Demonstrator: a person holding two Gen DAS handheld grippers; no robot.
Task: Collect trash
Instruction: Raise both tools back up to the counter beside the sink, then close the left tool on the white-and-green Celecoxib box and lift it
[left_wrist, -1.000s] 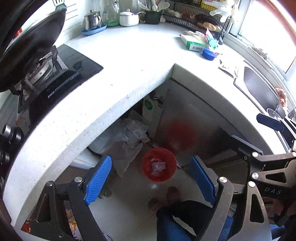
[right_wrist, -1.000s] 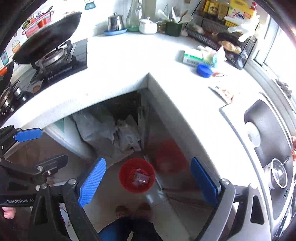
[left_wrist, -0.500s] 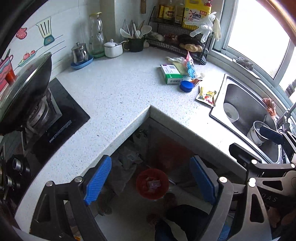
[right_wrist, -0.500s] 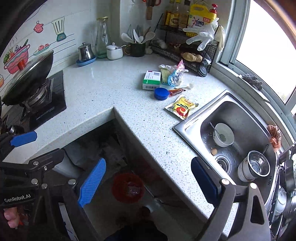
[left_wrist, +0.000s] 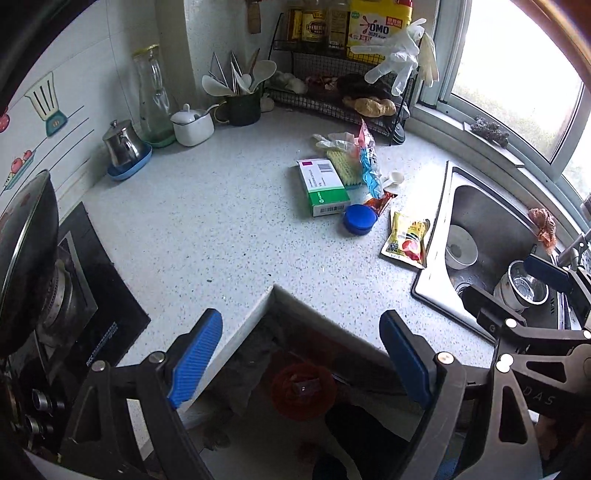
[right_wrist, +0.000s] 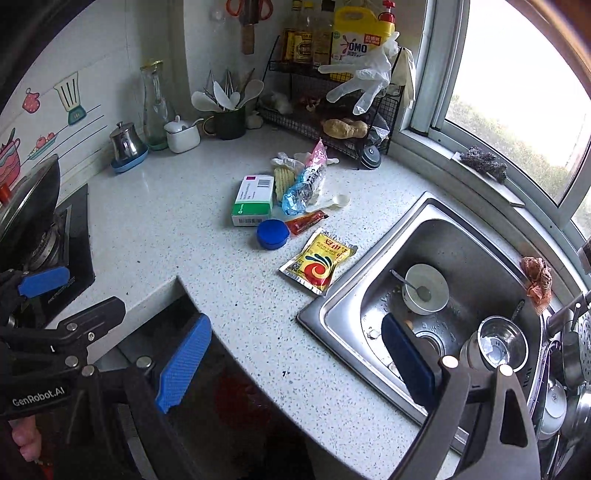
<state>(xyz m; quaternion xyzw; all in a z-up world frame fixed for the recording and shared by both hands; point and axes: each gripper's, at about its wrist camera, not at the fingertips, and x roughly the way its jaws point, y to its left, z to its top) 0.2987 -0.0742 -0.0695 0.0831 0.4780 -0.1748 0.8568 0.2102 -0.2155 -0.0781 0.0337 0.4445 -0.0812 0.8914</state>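
Attention has been shifted within 1 second from the red bin (left_wrist: 303, 391) on the floor up to the countertop (left_wrist: 221, 229), so a fresh pickup is judged to be starting. Both the left gripper (left_wrist: 301, 358) and the right gripper (right_wrist: 295, 365) are held wide apart with nothing between the pads. Trash is clustered at 12 o'clock: a green box (right_wrist: 255, 199), a blue lid (right_wrist: 272, 234) and a yellow sachet (right_wrist: 317, 266) at 1 o'clock.

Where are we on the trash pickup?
Done: the red bin on the floor already holds some wrappers. In hand: nothing; the left gripper and right gripper are both open and empty. Left: yellow packet, blue lid, green box and wrappers on the counter.
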